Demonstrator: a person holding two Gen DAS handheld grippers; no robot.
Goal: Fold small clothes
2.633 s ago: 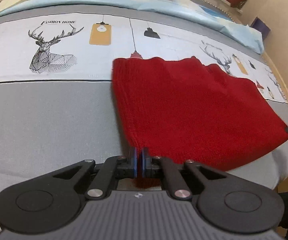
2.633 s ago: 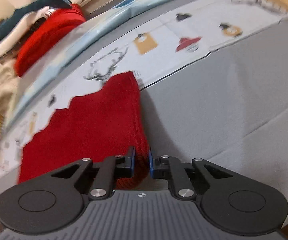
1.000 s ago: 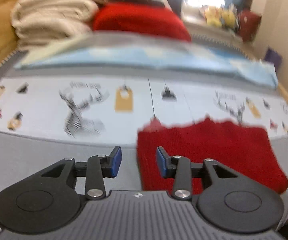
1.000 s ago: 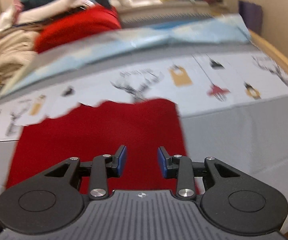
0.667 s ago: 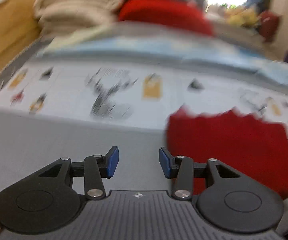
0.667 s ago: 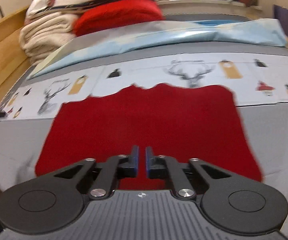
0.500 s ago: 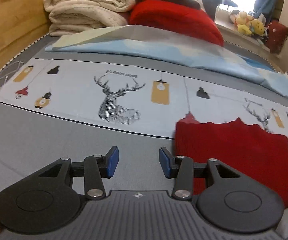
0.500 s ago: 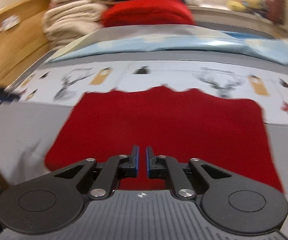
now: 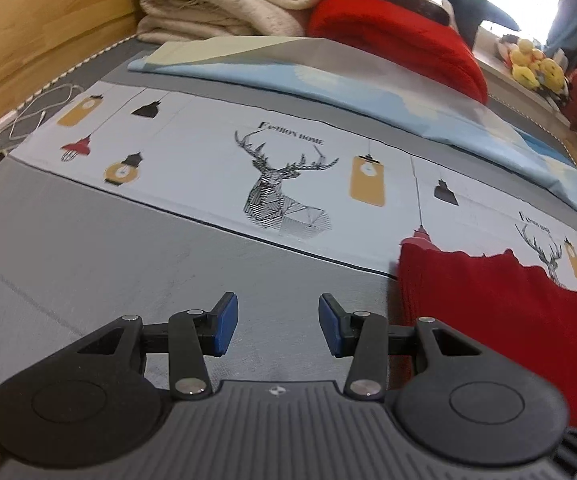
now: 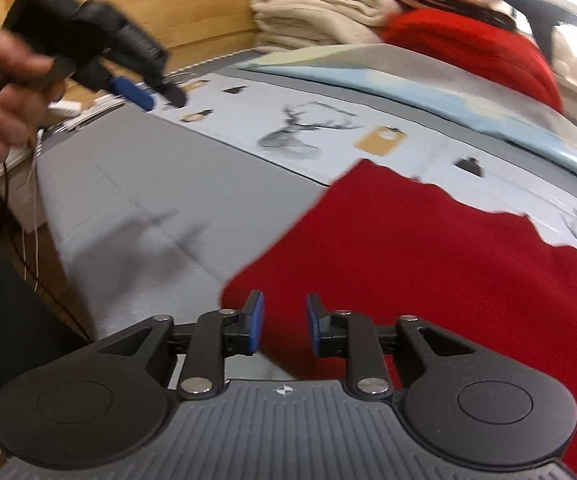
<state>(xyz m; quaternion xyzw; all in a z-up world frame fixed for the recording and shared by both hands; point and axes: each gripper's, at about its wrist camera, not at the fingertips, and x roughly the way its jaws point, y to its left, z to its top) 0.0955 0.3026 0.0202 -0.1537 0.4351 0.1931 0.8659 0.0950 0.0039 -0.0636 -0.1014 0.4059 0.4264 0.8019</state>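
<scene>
A red knitted garment [image 9: 500, 320] lies folded flat on the bed; it also shows in the right wrist view [image 10: 448, 264]. My left gripper [image 9: 278, 324] is open and empty, over the grey sheet to the left of the garment. In the right wrist view the left gripper [image 10: 148, 96] shows held up in a hand at the upper left. My right gripper [image 10: 284, 326] is open and empty, just above the garment's near left corner.
The bed has a grey sheet [image 9: 88, 248] with a printed deer band [image 9: 280, 184]. A light blue cloth [image 9: 328, 76], cream blankets [image 9: 224, 0] and a red knit pile [image 9: 400, 36] lie at the back. A wooden headboard [image 9: 28, 40] and a white cable [image 9: 40, 108] are at the left.
Both grippers let go of the garment and drew back. My left gripper swung left off the garment. My right gripper shut briefly, then opened again near the garment's left corner.
</scene>
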